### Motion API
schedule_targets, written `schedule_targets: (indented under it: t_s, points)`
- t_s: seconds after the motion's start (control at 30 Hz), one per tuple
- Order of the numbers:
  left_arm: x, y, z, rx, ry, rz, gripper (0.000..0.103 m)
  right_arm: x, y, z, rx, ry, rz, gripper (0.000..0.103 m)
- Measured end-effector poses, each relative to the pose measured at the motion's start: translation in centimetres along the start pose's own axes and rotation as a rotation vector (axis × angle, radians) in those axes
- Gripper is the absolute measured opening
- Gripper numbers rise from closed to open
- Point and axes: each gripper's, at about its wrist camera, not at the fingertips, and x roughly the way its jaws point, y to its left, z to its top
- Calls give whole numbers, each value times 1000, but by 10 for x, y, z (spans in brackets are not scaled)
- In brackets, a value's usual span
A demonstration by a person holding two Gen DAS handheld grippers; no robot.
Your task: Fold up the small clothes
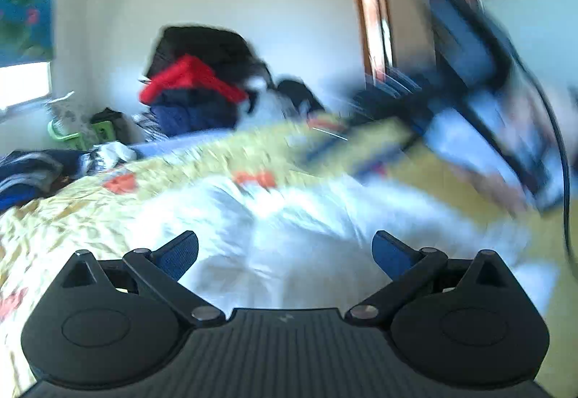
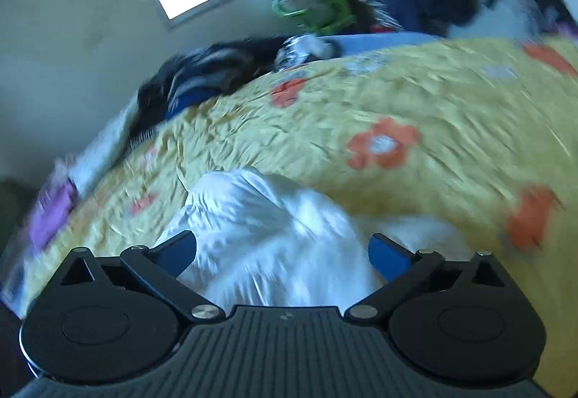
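Observation:
A crumpled white garment point(image 1: 274, 228) lies on a yellow bedspread with orange flowers point(image 1: 72, 210). My left gripper point(image 1: 285, 253) is open just above it, blue-padded fingers spread wide with the white cloth showing between them. In the right wrist view the same white garment point(image 2: 267, 228) bulges up on the bedspread point(image 2: 415, 101), and my right gripper point(image 2: 283, 251) is open over it, the cloth lying between and below its fingers. The other gripper point(image 1: 480, 80) appears as a dark blurred shape at the upper right of the left wrist view. Both views are motion-blurred.
A pile of red, navy and black clothes point(image 1: 198, 87) is heaped at the bed's far side. Dark striped clothing point(image 2: 216, 69) lies at the bed's left edge. A purple item point(image 2: 54, 213) sits near the left corner. A wooden door frame point(image 1: 372, 18) stands behind.

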Motion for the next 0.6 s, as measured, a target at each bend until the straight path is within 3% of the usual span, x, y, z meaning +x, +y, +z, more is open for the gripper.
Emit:
schedule_targets:
  t_s: [0.1,0.17,0.23,0.27,0.33,0.4,0.43,0.5,0.57,0.6]
  points:
    - [-22,50,1,-256,49,-84,103,-41,-44,-22,192,-31,-35,102]
    - [-14,94,-13,-532,152,-150,103,-58,-71,-40,337,-62,-32,102]
    - [0,127,-34,-790,245,-145,102,-56,-91,-56,439,-30,-15,102]
    - [6,138,-43,-871,270,-142,102,-51,-97,-61,470,3,-11,102]
    - [18,148,-53,-938,294,-197,102,-35,-99,-69,499,66,11,101]
    - [33,146,-58,-978,350,-247,102,-26,-94,-72,498,69,68,102]
    - [42,142,-59,-980,377,-279,102,-19,-93,-72,517,88,103,102]
    - [54,134,-61,-958,385,-274,102,-5,-86,-72,519,99,169,99]
    - [60,129,-58,-934,393,-267,96,4,-75,-71,462,107,166,86]
    - [61,127,-55,-927,397,-263,86,9,-69,-70,426,123,158,71]
